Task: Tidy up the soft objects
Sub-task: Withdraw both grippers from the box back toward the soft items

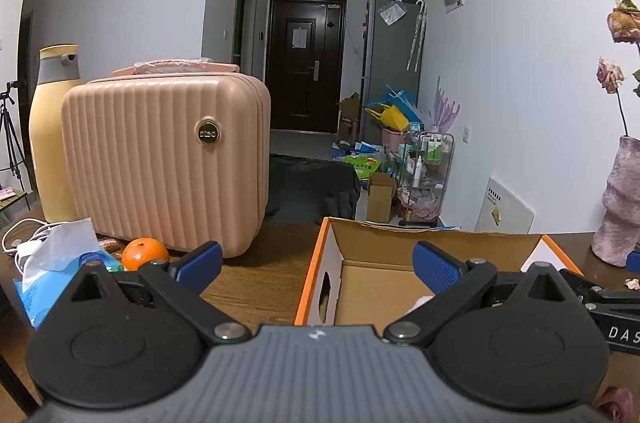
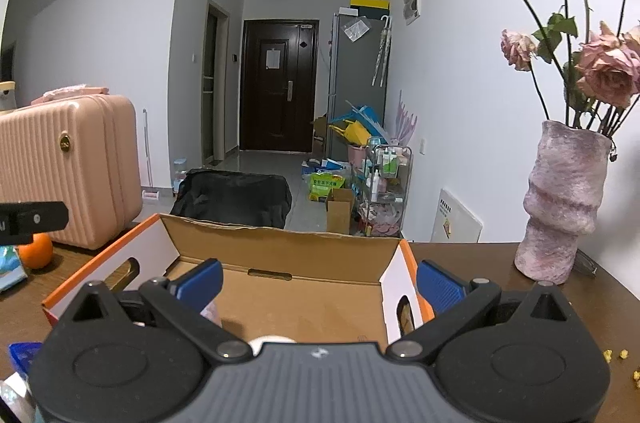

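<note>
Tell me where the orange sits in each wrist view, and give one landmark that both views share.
Left wrist view: the orange is at lower left, on the table in front of the pink suitcase, just above the gripper's left finger.
Right wrist view: the orange is at the far left edge, below the suitcase, partly hidden by a black bar.
Shared landmark: the dark door.

even, cool indoor light, soft shadows, sharp focus; fisheye bends walls and darkens the corners.
</note>
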Action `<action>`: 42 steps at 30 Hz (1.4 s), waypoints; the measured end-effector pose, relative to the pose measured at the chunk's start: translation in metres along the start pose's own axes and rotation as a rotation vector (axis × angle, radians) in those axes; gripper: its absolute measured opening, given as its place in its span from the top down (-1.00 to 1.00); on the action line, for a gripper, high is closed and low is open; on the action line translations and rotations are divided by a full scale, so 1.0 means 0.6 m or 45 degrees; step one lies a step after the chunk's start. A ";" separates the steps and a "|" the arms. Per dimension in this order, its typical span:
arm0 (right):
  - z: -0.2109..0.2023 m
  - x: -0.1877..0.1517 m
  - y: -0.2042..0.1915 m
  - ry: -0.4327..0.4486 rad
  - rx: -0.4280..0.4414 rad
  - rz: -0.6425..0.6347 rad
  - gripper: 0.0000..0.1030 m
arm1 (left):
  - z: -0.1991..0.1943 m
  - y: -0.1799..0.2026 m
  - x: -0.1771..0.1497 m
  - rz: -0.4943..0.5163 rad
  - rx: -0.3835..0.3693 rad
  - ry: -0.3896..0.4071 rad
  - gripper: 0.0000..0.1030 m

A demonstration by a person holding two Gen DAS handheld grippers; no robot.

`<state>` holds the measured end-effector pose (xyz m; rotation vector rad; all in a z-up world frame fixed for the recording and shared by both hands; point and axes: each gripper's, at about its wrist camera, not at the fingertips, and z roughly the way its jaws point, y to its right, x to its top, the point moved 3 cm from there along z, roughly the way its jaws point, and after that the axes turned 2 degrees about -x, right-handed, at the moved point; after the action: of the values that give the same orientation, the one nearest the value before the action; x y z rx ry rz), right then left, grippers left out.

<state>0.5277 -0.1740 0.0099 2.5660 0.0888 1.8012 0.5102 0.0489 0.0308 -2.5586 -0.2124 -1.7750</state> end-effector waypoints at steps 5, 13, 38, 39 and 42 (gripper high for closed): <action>-0.025 -0.007 0.005 0.014 0.004 0.004 -1.00 | -0.022 0.000 -0.003 0.005 -0.004 0.010 -1.00; -0.079 -0.023 0.010 0.052 0.027 -0.002 -1.00 | -0.068 -0.006 -0.011 -0.009 -0.009 0.044 -1.00; -0.227 -0.086 0.014 0.120 0.053 -0.009 -1.00 | -0.209 0.004 -0.065 0.028 -0.050 0.067 -1.00; -0.233 -0.087 0.015 0.124 0.054 -0.009 -1.00 | -0.213 0.004 -0.067 0.028 -0.051 0.069 -1.00; -0.249 -0.093 0.019 0.134 0.057 -0.004 -1.00 | -0.233 0.007 -0.075 0.027 -0.060 0.076 -1.00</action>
<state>0.3690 -0.1925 0.0088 2.4969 0.1345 1.9547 0.3648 0.0272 0.0383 -2.5244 -0.1431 -1.8674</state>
